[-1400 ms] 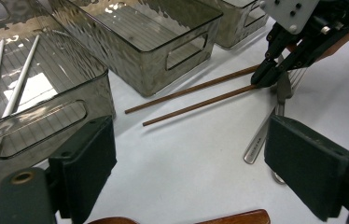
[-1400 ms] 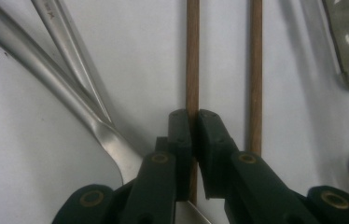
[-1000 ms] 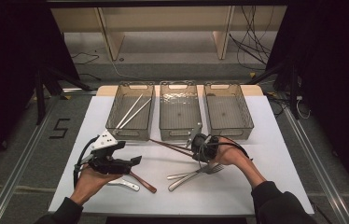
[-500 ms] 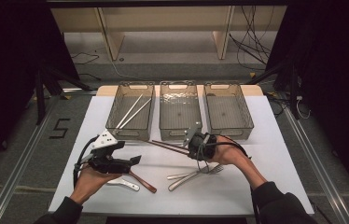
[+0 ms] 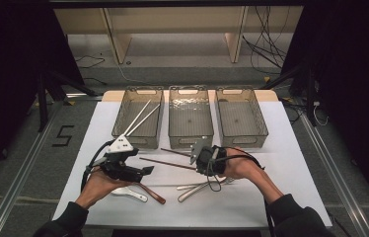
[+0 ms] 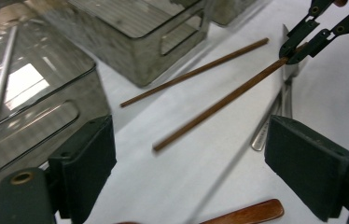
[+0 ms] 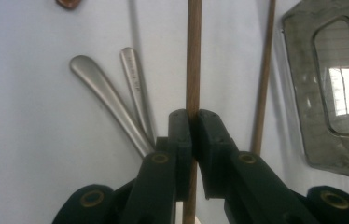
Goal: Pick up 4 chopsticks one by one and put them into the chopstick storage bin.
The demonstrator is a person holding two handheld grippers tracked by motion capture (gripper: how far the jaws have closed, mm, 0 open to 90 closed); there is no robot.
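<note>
My right gripper (image 5: 198, 163) (image 7: 192, 122) is shut on a brown wooden chopstick (image 5: 167, 164) (image 7: 193, 56) near the middle of the white table (image 5: 291, 168). The stick points left towards my left gripper (image 5: 148, 170) (image 6: 198, 168), which stands wide open with nothing between its pads (image 6: 88, 163). The left gripper view looks along the held chopstick (image 6: 219, 105) to the right gripper (image 6: 298, 46) closed on its far end. A second brown chopstick (image 5: 175, 152) (image 6: 196, 72) (image 7: 265, 70) lies flat just beyond, by the bins.
Three clear bins stand in a row at the back. The left bin (image 5: 123, 123) holds two metal chopsticks (image 5: 140, 121), while the middle bin (image 5: 172, 133) and the right bin (image 5: 261, 128) look empty. Metal utensils (image 5: 197, 190) (image 7: 107, 98), a white spoon (image 5: 129, 194) and a brown-handled one (image 5: 154, 194) lie near the front.
My right gripper has edged left and a little towards the front edge, carrying the brown chopstick with it. The left hand and its gripper have stayed put.
</note>
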